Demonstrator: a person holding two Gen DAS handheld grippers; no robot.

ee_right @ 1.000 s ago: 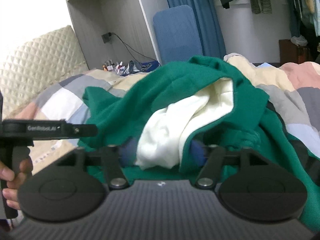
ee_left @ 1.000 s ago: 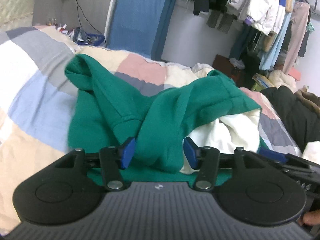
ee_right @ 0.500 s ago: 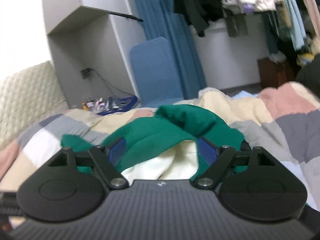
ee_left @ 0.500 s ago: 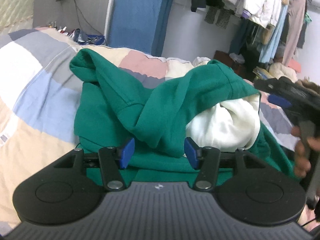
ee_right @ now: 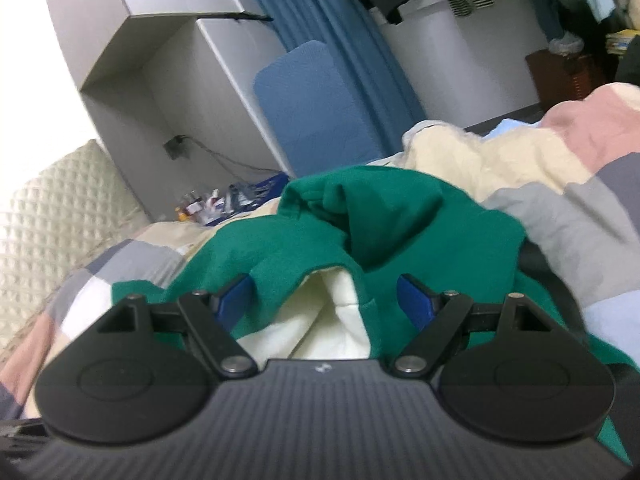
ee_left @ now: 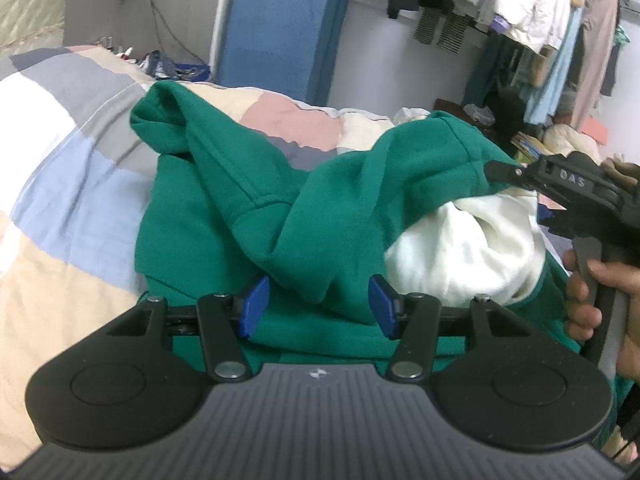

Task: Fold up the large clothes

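Green sweatshirt (ee_left: 328,208), bunched on bed (ee_left: 60,184): released by closing right claw (ee_right: 324,300), apparently; left claw (ee_left: 316,306) spread; unfolded.

Dim, even indoor light, soft shadows. Heavy fisheye bending at edges. Right wrist view motion-blurred, blown-out white glare upper left; left wrist view sharper.

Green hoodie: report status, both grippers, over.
Left gripper open around a green hoodie fold. Right gripper closing, cloth between, pads clear. Hoodie bunched on quilt, white lining exposed. Nothing blocking.
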